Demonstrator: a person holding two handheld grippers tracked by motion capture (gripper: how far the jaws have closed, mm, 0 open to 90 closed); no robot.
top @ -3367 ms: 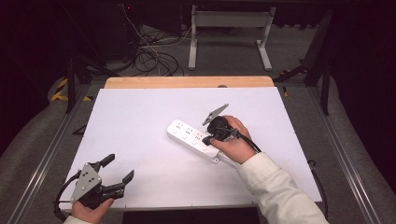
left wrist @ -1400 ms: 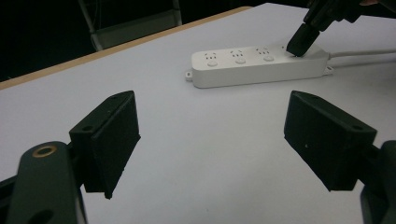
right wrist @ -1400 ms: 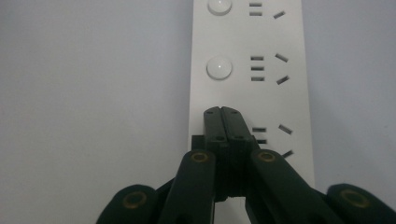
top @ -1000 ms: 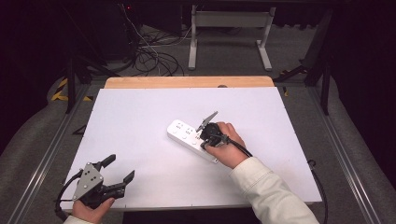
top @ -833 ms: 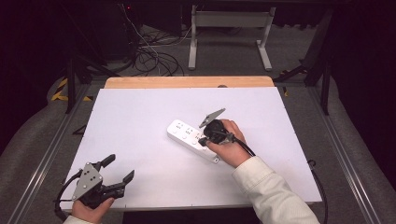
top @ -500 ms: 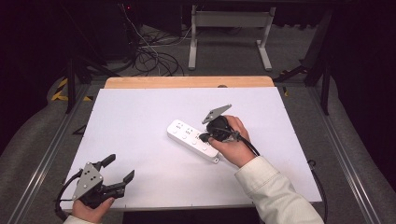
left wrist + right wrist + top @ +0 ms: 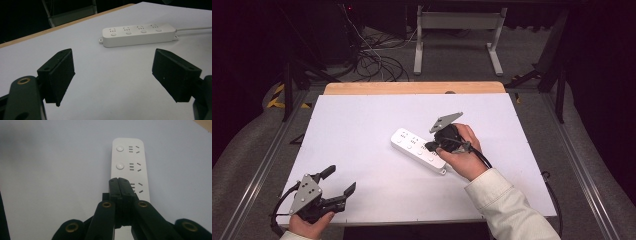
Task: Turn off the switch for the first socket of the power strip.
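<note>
My right gripper (image 7: 430,146) sits just right of the frame's middle in the high view, its jaws pressed flat together with nothing between them. In the right gripper view the closed tips (image 7: 121,185) lie over the third switch position of the white power strip (image 7: 130,167), covering the spot where that button would be; I cannot tell whether they press on it. Two round buttons (image 7: 120,148) farther up that frame stay uncovered. The power strip (image 7: 418,150) lies slanted at the centre of the white table (image 7: 362,130), its near end under my right hand (image 7: 464,152). Compared with half a second ago, my hand and gripper sit almost in the same place over the strip; a second ago they were a little lower and further left along it, so the gripper has drawn back slightly toward the right. The strip itself has not shifted.

My left gripper (image 7: 339,184) rests in the lower left of the high view, jaws spread wide and empty, unchanged through all the earlier frames. In the left gripper view the strip (image 7: 138,34) shows in the upper middle, well apart from those jaws, with its cord (image 7: 193,29) running off the right edge
</note>
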